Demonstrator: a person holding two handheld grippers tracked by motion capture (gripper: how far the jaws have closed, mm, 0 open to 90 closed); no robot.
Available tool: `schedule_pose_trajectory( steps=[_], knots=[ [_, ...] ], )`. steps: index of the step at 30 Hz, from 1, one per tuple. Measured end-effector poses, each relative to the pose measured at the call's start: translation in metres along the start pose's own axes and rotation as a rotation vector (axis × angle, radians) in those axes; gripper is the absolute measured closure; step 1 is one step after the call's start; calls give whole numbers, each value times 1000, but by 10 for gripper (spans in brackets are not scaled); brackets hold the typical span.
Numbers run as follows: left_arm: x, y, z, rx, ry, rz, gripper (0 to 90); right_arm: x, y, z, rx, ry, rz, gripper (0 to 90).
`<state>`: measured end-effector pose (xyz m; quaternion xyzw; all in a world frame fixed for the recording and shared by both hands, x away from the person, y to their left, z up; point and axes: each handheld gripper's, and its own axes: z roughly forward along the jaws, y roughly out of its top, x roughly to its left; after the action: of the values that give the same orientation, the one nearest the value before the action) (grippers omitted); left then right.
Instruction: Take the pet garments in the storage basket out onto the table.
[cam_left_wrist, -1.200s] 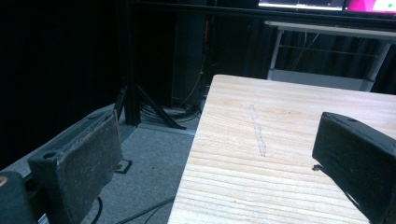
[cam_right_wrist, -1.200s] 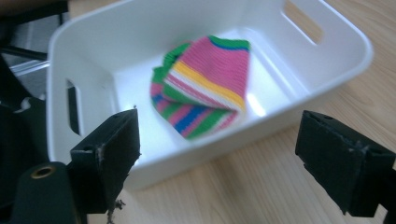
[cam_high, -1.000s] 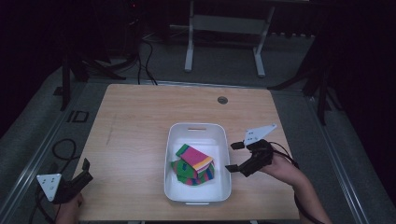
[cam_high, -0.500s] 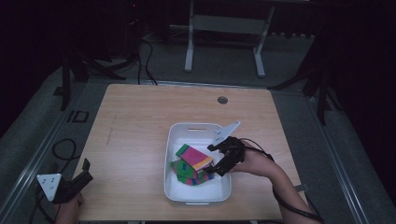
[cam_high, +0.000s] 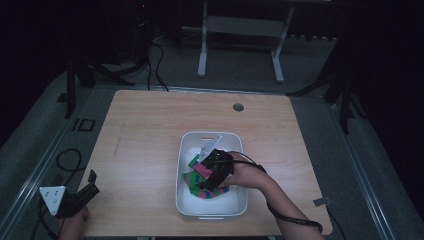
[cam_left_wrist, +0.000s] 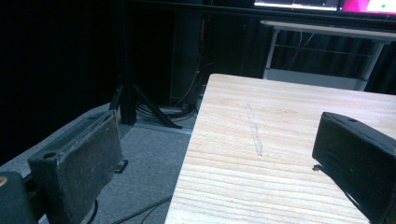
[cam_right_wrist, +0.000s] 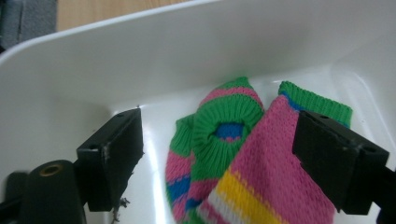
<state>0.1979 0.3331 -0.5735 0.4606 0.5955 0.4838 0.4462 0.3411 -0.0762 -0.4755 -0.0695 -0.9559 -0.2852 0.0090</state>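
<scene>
A white tub (cam_high: 186, 205) sits on the wooden table (cam_high: 150, 130), holding striped socks (cam_high: 199, 176) in pink, green, blue and yellow. My right gripper (cam_high: 207, 176) reaches down into the tub over the socks. In the right gripper view its jaws stand open around the socks (cam_right_wrist: 243, 154), one jaw over the bare tub floor, the other over a pink sock, with the tub wall (cam_right_wrist: 187, 51) behind. My left gripper (cam_high: 82, 192) rests low at the table's front left corner, open, with nothing between its jaws; its midpoint (cam_left_wrist: 219, 154) lies over the table's left edge.
A round grommet (cam_high: 238, 107) sits near the table's far edge. A pale streak (cam_left_wrist: 254, 135) marks the wood. Cables and stand legs (cam_high: 150, 55) lie on the dark floor behind and left of the table.
My right gripper has moved left from beside the tub into it, down over the socks. The left gripper has stayed put.
</scene>
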Motion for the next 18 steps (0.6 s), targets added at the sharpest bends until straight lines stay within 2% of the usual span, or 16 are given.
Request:
schedule_pose_trajectory(
  steps=[3,6,7,8,9,10,16,18],
  knots=[
    [0,0,0,0,0,0,18,-2,2,13,39,-28,0,172],
    [0,0,0,-2,0,-2,19,-3,2,27,99,-38,3,174],
    [0,0,0,-3,-1,-1,19,-2,0,37,136,-40,2,173],
    [0,0,0,-4,-1,-1,19,-2,0,37,136,-40,2,173],
    [0,0,0,-3,-1,-1,19,-1,-2,46,182,-66,-8,173],
    [0,0,0,-3,-1,-1,19,-1,-2,46,182,-66,-8,173],
    [0,0,0,-3,-1,2,18,4,-4,59,281,-138,-66,197],
    [0,0,0,-3,0,2,19,4,-4,59,284,-135,-67,221]
  ],
)
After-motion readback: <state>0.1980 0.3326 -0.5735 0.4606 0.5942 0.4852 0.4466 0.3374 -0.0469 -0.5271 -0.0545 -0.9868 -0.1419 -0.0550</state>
